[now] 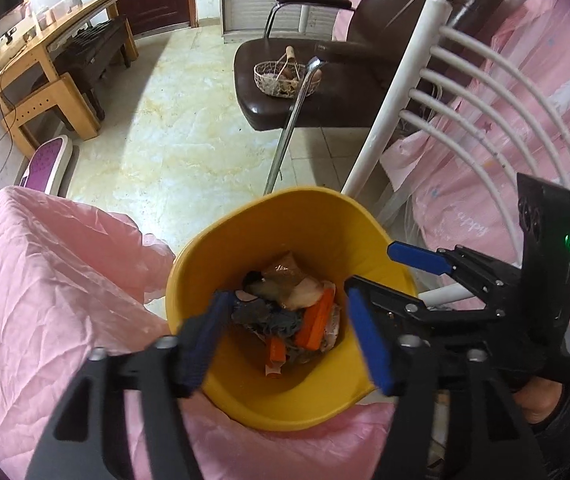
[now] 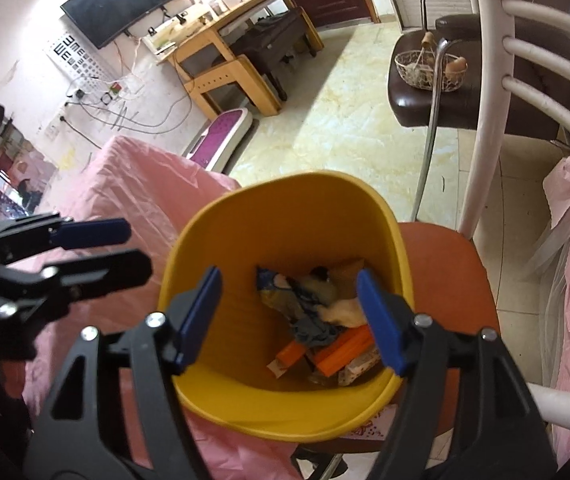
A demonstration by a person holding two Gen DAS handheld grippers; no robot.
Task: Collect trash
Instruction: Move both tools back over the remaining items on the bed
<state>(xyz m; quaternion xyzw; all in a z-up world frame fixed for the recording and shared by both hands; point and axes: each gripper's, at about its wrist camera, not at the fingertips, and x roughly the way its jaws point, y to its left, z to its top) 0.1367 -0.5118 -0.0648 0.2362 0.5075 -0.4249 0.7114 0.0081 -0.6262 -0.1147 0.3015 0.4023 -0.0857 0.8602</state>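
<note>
Both grippers hover over one yellow trash bin (image 1: 285, 404), which stands on the orange seat (image 2: 445, 264) of a white chair (image 2: 481, 128). The left gripper (image 1: 281, 340) and the right gripper (image 2: 293, 320) each have their jaws spread wide, holding nothing. The trash (image 2: 321, 312) lies heaped at the bottom, two orange sticks (image 2: 341, 354) among the wrappers. To finish cleanly, I'd lift straight up, clear of the rim.

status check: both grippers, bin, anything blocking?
Left gripper open, empty, over yellow bin. Right gripper open, empty, same spot. Trash lies in the bin's bottom. Nothing in the way.
</note>
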